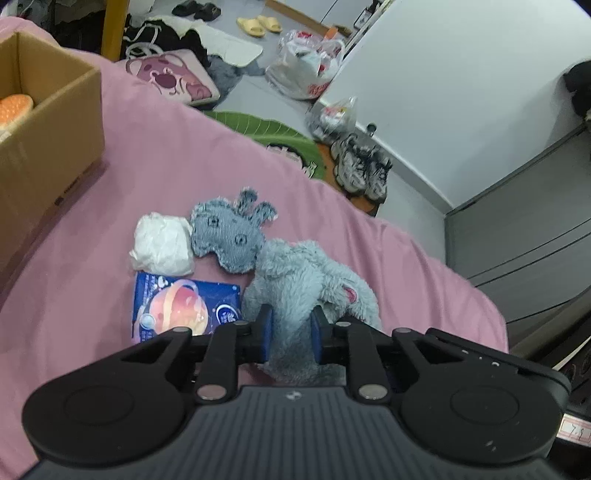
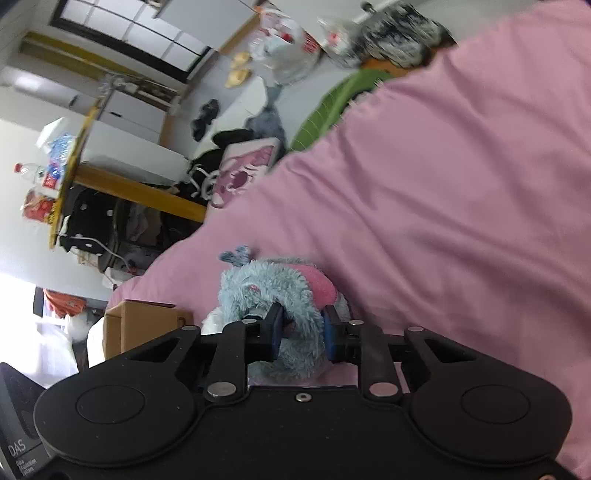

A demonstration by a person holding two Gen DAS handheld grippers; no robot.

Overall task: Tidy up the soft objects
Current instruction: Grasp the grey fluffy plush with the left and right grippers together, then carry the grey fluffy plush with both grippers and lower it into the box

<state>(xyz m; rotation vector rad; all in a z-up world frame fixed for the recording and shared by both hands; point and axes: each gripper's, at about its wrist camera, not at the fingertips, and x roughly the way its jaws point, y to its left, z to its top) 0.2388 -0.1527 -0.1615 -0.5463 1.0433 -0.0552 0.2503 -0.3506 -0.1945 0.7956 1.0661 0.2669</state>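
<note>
Grippers both clamp the grey plush toy [image 1: 295, 284]: left gripper [image 1: 291, 332], right gripper [image 2: 301, 334]. Denim toy [image 1: 231, 232] touches it; blue packet [image 1: 184, 306] lies just beside.

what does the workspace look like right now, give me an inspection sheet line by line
surface: pink bedsheet, wrinkled, covering the work area
job's things: fluffy grey plush toy; flat denim animal-shaped toy touching it; crumpled white soft bundle; blue printed tissue pack; open brown cardboard box holding an orange dotted item
clutter: floor strewn with plastic bags, grey sneakers, yellow slippers, pink cartoon cushion
grippers: left gripper shut on the plush; right gripper shut on the same plush
cables: nothing seen on the surface
surroundings: grey cabinet; yellow-framed table with bottles
</note>
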